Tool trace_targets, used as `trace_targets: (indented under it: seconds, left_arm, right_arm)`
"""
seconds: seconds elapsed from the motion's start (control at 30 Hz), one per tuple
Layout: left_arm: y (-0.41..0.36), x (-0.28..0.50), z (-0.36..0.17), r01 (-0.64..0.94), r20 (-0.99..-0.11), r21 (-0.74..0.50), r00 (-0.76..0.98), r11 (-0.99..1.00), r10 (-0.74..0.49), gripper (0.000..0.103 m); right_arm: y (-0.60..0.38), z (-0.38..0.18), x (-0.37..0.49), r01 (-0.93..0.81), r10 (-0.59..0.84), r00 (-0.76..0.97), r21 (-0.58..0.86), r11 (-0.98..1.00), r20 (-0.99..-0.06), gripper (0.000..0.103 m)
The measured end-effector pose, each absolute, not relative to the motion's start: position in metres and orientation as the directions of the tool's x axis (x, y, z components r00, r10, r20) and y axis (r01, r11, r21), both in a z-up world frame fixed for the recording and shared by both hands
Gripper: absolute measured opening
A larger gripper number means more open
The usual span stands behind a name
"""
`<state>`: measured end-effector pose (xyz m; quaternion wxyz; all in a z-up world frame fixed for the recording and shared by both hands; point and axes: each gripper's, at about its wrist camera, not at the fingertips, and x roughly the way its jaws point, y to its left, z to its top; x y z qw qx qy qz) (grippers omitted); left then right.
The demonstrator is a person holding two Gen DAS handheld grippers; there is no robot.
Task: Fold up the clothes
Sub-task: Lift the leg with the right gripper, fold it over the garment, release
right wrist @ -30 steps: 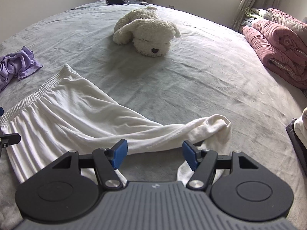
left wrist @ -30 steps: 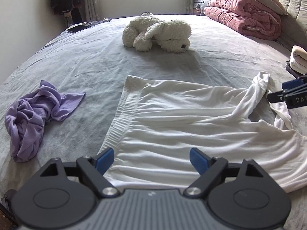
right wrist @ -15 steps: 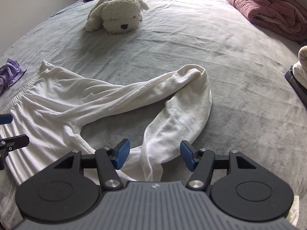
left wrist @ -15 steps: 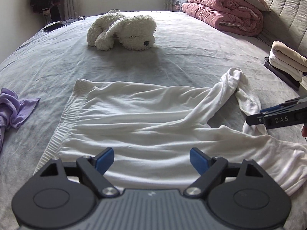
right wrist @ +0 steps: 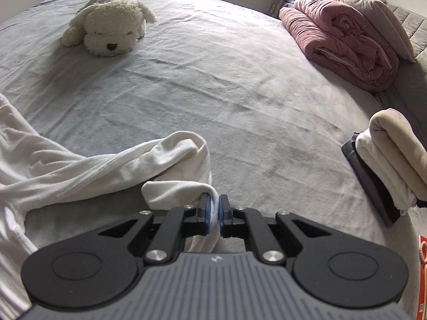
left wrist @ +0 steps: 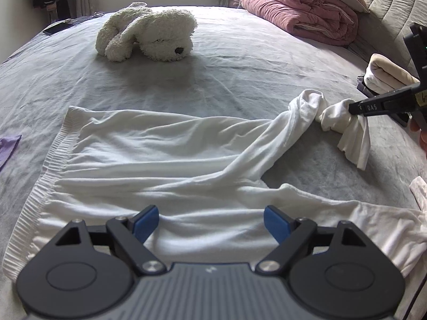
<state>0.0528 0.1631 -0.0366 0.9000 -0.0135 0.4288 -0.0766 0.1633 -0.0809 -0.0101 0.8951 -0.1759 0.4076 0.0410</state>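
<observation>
Nearest in the left wrist view, the left gripper (left wrist: 210, 220) is held with its jaws spread wide above the near edge of the white trousers (left wrist: 149, 157), and nothing is pinched between them. The trousers are spread across the grey bed (left wrist: 240, 80), with the ribbed waistband (left wrist: 50, 165) to the left and the legs trailing off to the right. In the right wrist view, the right gripper (right wrist: 213, 214) is seen clamped on a bunched fold of one trouser leg (right wrist: 176, 186), white cloth being pressed between its blue pads (right wrist: 205, 217).

The fabric is judged to be light, thin and limp. It can be expected to sag and crease as soon as it is lifted, and to slide readily over the bedcover. A better hold would probably be found at the thicker waistband or at a leg hem, since a pinch taken mid-panel only gathers the cloth.

Just beside the leg end, at the right, a small stack of folded clothes (right wrist: 392, 160) is seen, which might be brushed if the leg is swung outward. A purple garment (left wrist: 8, 149) lies at the left edge. Farther back, well clear, a white plush dog (left wrist: 149, 37) is lying, and beyond it a rolled pink quilt (left wrist: 307, 18) is set against the headboard. Nothing is seen lying on the trousers themselves.
</observation>
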Motion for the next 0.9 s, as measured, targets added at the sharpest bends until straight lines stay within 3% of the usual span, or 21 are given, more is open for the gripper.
trace_targets:
  seconds: [0.27, 0.5, 0.67, 0.7, 0.73, 0.9]
  left_arm:
    - [0.164, 0.07, -0.033, 0.117, -0.761, -0.133, 0.624, 0.984, -0.177, 0.087]
    - [0.16, 0.08, -0.033, 0.121, -0.757, -0.147, 0.625, 0.982, -0.19, 0.086]
    - [0.158, 0.084, -0.03, 0.125, -0.744, -0.19, 0.628, 0.974, -0.226, 0.084]
    - [0.158, 0.085, -0.03, 0.124, -0.744, -0.193, 0.628, 0.973, -0.228, 0.084]
    - [0.156, 0.085, -0.03, 0.123, -0.744, -0.195, 0.628, 0.973, -0.228, 0.084]
    - [0.149, 0.082, -0.031, 0.126, -0.748, -0.186, 0.624, 0.974, -0.224, 0.083]
  right_arm:
    - [-0.1, -0.007, 0.201, -0.13, -0.167, 0.704, -0.357, 0.925, -0.69, 0.006]
    - [-0.115, -0.027, 0.216, -0.08, -0.191, 0.663, -0.323, 0.943, -0.723, 0.008]
    - [-0.127, -0.032, 0.209, -0.068, -0.128, 0.644, -0.224, 0.972, -0.754, 0.026]
    - [-0.129, -0.031, 0.205, -0.071, -0.117, 0.644, -0.212, 0.975, -0.756, 0.039]
    - [-0.131, -0.03, 0.202, -0.075, -0.109, 0.647, -0.205, 0.976, -0.755, 0.044]
    - [-0.144, -0.03, 0.18, -0.104, -0.084, 0.648, -0.198, 0.975, -0.757, 0.044]
